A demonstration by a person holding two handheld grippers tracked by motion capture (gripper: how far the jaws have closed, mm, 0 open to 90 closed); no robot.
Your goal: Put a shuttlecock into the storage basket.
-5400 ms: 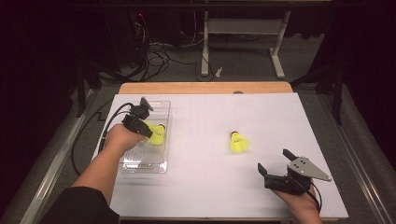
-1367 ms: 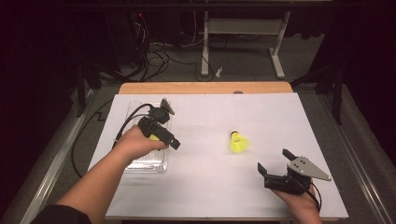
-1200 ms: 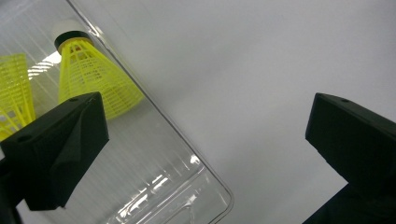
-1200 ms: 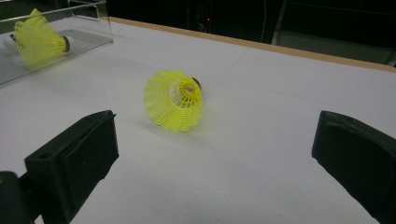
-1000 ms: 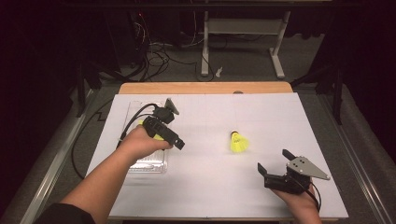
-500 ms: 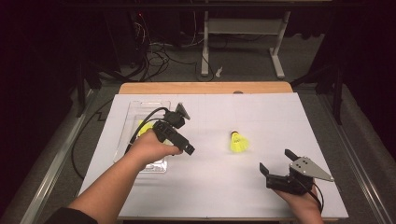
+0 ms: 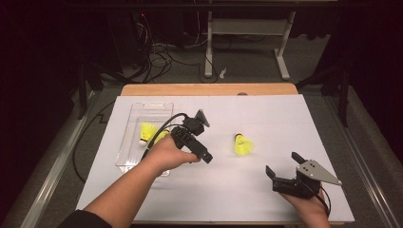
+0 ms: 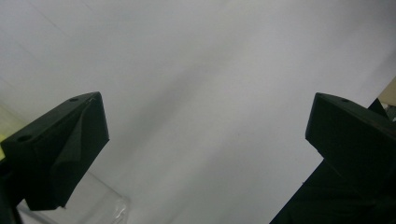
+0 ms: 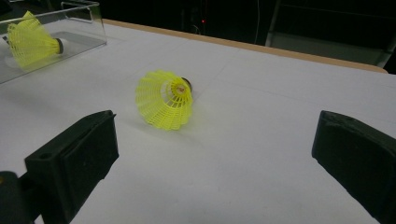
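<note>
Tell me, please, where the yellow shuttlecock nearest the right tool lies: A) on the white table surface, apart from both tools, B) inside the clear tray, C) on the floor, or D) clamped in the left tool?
A: the shuttlecock lies on its side on the white table surface, ahead of the open right tool and clear of the open, empty left tool, outside the clear tray.

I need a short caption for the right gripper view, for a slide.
Open right gripper faces a yellow shuttlecock lying on the white table.
</note>
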